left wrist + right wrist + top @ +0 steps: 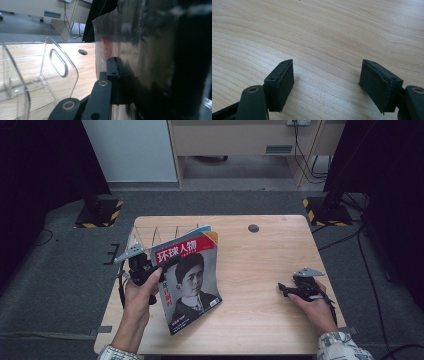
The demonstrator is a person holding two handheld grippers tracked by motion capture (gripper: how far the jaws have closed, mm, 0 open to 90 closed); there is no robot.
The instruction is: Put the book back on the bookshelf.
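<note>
Pale wood table (260,270) is carrying a clear file rack (150,236) at centre left; just right of it the left gripper (150,270), fingers clamped on a magazine (192,280), is holding it tilted. Squaring its edge with a slot should help. Right gripper (287,290) is resting lower right, fingers apart.

In the left gripper view, the magazine (150,62) is blurred into a dark glossy sheet at the right of the frame and cut off by the top, right and bottom edges; its red lettering cannot be read. The clear rack (37,82) is cut off at the left and bottom edges. In the high view, the small print at the magazine's lower edge is too small to be read.
</note>
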